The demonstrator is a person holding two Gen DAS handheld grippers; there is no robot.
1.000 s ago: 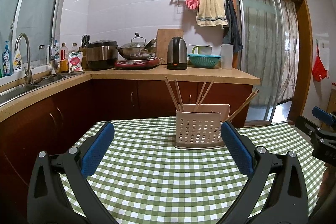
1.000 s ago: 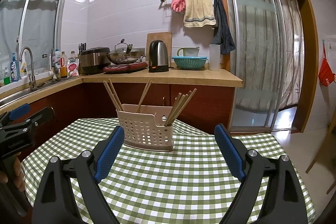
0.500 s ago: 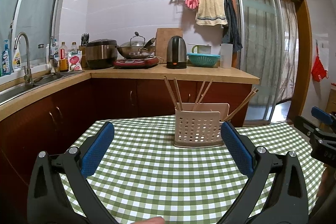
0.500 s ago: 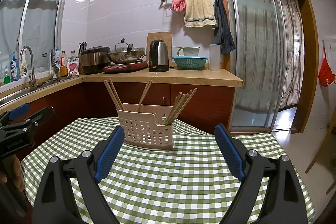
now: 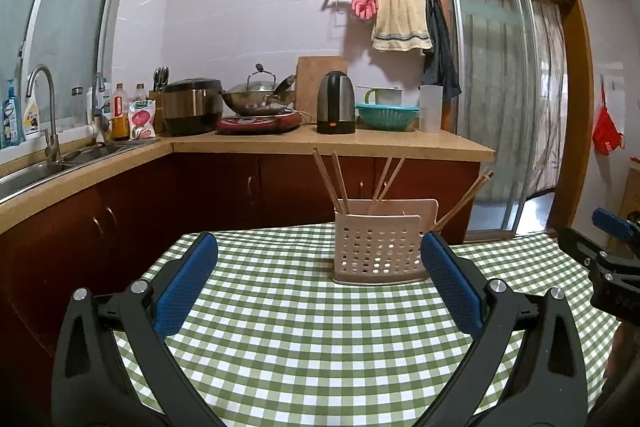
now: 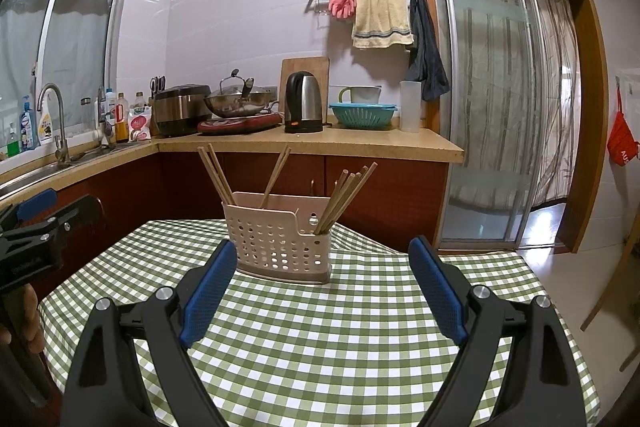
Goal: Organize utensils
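Beige plastic, full of holes: that is the holder (image 5: 378, 241) we meet first in the left wrist view, standing upright on the checked desk (image 5: 280, 327) toward its far edge. Chopsticks (image 5: 332, 179) lean out of it in loose groups: two on the left, two near the middle, more splaying off to the right. Our left gripper (image 5: 319, 277) hovers short of it with its fingers (image 5: 186, 291) spread wide and nothing between them. The right gripper (image 5: 608, 247) shows at the right border, also clear of the holder.

From the right wrist view the holder (image 6: 280, 241) sits just beyond the blue fingers (image 6: 208, 293), and two compartments can be told apart: a bigger one with a pair of sticks at its left end and one or two near the middle, and a smaller one on the right with a bundle (image 6: 346, 197) fanned outward. The right gripper (image 6: 323, 287) is wide too and grips nothing. The left gripper (image 6: 32, 227) waits at the left edge.

We judge that sorting has not begun, or is all but done; no stick lies loose on the desk. To regroup sticks well, we should steady the light holder with one gripper, then take one stick near its upper end, lift it straight along its lean, and avoid dragging neighbours or tipping the holder.
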